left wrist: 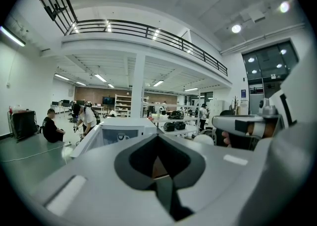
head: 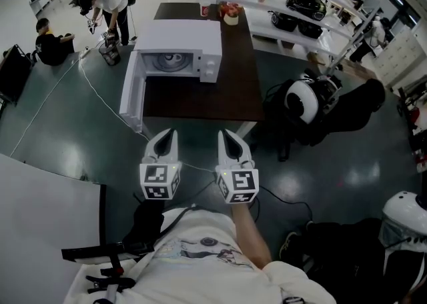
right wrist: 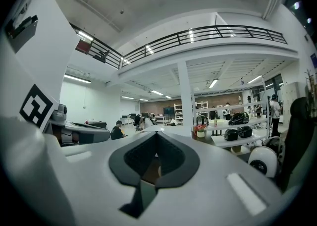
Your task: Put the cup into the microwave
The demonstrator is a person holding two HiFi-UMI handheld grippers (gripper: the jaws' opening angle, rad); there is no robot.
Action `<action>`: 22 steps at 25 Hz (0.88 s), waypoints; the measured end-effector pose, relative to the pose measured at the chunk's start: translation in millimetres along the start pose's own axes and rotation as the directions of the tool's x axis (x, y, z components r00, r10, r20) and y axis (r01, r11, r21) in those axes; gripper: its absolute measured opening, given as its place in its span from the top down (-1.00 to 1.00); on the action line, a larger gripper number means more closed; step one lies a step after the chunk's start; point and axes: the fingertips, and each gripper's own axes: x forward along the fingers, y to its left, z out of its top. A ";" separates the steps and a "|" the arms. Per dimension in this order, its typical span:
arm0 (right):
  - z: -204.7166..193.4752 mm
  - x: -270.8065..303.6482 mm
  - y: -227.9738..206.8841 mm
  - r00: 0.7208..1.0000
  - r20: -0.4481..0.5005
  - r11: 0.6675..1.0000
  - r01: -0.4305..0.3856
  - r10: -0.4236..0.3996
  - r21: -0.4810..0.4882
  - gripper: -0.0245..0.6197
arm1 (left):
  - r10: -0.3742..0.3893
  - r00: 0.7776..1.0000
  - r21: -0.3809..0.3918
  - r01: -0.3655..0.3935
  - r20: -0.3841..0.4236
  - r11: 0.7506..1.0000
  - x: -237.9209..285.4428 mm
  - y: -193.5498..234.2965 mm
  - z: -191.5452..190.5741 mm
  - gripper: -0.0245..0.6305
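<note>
Two white hand-held grippers are nearest, side by side: the left hand-held gripper [head: 172,133] and the right hand-held gripper [head: 223,133]. Each has its jaws pressed together with nothing between them. Ahead stands one dark brown rectangular worktop [head: 200,99]. It carries one white box-shaped microwave [head: 180,46], its door [head: 130,93] swung open to the left. One red cup [head: 205,9] stands at the worktop's far edge, behind the microwave, near one cream pot of red flowers [head: 231,16].

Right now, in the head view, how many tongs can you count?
2. The left tongs and the right tongs sit side by side at bottom centre, both shut and empty, pointing towards the microwave. None seems hidden.
</note>
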 end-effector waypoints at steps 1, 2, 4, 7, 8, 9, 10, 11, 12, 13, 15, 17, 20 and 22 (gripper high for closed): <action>-0.1 -0.4 -0.5 1.000 -0.001 1.000 0.001 -0.001 0.001 0.93 | -0.003 1.000 -0.001 0.003 -0.001 1.000 -0.1 -1.2 0.9 0.93; -0.3 -0.8 -0.9 1.000 -0.002 1.000 0.003 -0.003 0.001 0.93 | -0.005 1.000 -0.002 0.005 -0.002 1.000 -0.1 -2.0 1.1 0.93; -0.4 -1.4 -0.9 1.000 -0.004 1.000 0.004 -0.004 -0.002 0.93 | -0.007 1.000 0.000 0.007 -0.005 1.000 0.0 -2.5 -0.7 0.93; -0.9 -1.4 -0.9 1.000 -0.007 1.000 0.005 -0.005 -0.010 0.93 | -0.007 1.000 0.002 0.007 -0.006 1.000 0.3 -2.6 -1.0 0.93; -1.1 -1.2 -1.1 1.000 -0.009 1.000 0.006 -0.006 -0.012 0.93 | -0.006 1.000 0.003 0.006 -0.007 1.000 0.4 -2.6 -0.4 0.93; -1.1 -1.1 -1.4 1.000 -0.011 1.000 0.007 -0.007 -0.014 0.93 | -0.005 1.000 0.003 0.005 -0.009 1.000 0.5 -2.2 -0.6 0.93; -1.0 -1.0 -1.7 1.000 -0.013 1.000 0.007 -0.008 -0.016 0.93 | -0.003 1.000 0.003 0.003 -0.010 1.000 0.5 -1.8 -0.8 0.93; -0.9 -1.1 -1.9 1.000 -0.014 1.000 0.008 -0.008 -0.016 0.93 | -0.002 1.000 0.002 0.002 -0.010 1.000 0.5 -1.6 -0.1 0.93; -0.9 -1.1 -2.1 1.000 -0.014 1.000 0.008 -0.008 -0.016 0.93 | -0.001 1.000 0.002 0.001 -0.008 1.000 0.3 -1.5 0.7 0.93; -1.0 -1.2 -2.2 1.000 -0.013 1.000 0.008 -0.008 -0.015 0.93 | 0.000 1.000 0.002 0.000 -0.007 1.000 0.1 -1.2 1.1 0.93; -1.5 -1.4 -2.2 1.000 -0.013 1.000 0.009 -0.009 -0.014 0.93 | 0.002 1.000 0.001 -0.002 -0.009 1.000 -0.3 -0.6 0.0 0.93; -1.4 -1.5 -2.1 1.000 -0.013 1.000 0.008 -0.008 -0.012 0.93 | 0.001 1.000 -0.002 -0.001 -0.009 1.000 -0.6 -1.1 0.0 0.93; -2.0 -2.1 -1.8 1.000 -0.014 1.000 0.006 -0.006 -0.010 0.93 | 0.000 1.000 0.002 0.000 -0.007 1.000 -1.2 -2.2 1.4 0.93; -2.4 -2.5 -2.0 1.000 -0.016 1.000 0.007 -0.007 -0.008 0.93 | 0.002 1.000 0.007 -0.002 -0.007 1.000 -1.2 -1.8 0.8 0.93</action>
